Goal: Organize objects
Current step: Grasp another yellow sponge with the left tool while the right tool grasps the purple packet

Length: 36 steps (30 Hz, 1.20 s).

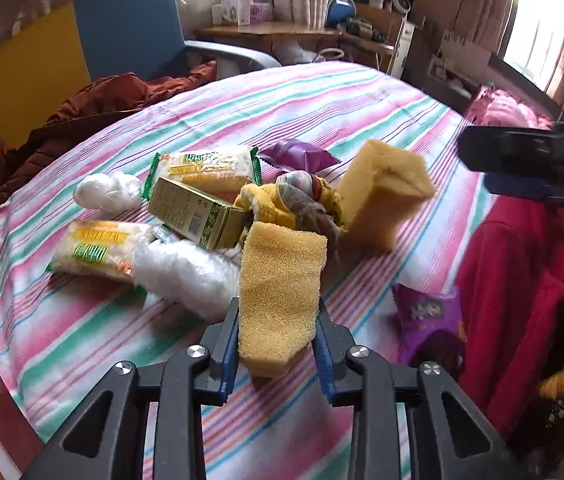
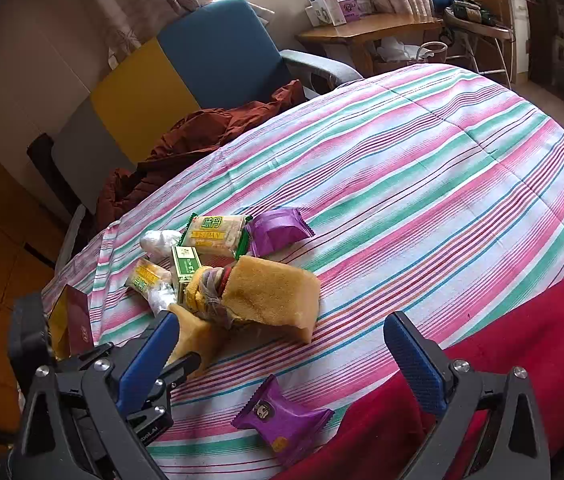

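Item: long yellow coarse-textured sponge strip [image 1: 282,292], on the pink, green and white striped bedcover [image 1: 322,100]. Its long axis runs away from the left wrist camera, the near end toward the gripper body, the far end reaching the pile of goods. It tilts slightly, far end higher.

Position relative to jaws: the strip's near half lies between the blue-padded fingers of the left gripper [image 1: 278,320], one pad on each long side.

Left jaws: drawn in and clamped on the strip, pads pressing both flanks.

Right gripper [image 2: 282,344]: jaws standing wide apart, nothing between them; it hangs over the bedcover, and beyond its left finger [image 2: 150,356] the left gripper and the strip show.

Adjacent items: thick yellow sponge block [image 1: 386,188], standing on edge just beyond the strip; bundled yellow knitted cloth [image 1: 282,200] between them; green and gold cardboard box [image 1: 198,212]; two clear-wrapped rice cracker packs with green ends [image 1: 206,168]; white crumpled plastic bags [image 1: 186,268]; purple foil snack packet [image 2: 282,432] lying apart, near a red garment [image 2: 522,340].
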Tool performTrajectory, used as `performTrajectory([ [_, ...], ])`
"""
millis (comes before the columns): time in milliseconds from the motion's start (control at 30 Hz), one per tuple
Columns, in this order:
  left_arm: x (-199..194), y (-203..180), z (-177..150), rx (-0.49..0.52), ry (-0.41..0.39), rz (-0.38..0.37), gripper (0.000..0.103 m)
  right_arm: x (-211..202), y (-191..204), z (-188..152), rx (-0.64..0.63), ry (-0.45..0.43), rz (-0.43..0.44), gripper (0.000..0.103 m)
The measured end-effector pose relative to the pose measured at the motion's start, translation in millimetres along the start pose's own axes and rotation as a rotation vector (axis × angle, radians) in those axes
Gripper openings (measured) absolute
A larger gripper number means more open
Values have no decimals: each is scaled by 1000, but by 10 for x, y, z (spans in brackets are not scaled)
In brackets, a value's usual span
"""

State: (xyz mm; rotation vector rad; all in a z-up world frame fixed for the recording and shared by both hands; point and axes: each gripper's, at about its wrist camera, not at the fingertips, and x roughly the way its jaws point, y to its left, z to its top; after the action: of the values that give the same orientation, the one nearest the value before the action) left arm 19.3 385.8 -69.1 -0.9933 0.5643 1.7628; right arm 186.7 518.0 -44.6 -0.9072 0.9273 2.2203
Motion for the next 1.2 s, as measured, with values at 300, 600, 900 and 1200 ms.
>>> performTrajectory([
  [300,-428,157,-536,-52,-29,-6,32,48,49,-5,-31,25,-29,103],
  [600,-703,335,-878,-127,-38,-30,32,282,276,-95,-189,216,-71,102],
  [900,-916,368,-973,-145,-89,-65,32,648,768,-549,-704,523,-258,81],
  [1200,-1159,424,-1034,-166,-142,-68,31,818,756,-611,-753,566,-310,35],
])
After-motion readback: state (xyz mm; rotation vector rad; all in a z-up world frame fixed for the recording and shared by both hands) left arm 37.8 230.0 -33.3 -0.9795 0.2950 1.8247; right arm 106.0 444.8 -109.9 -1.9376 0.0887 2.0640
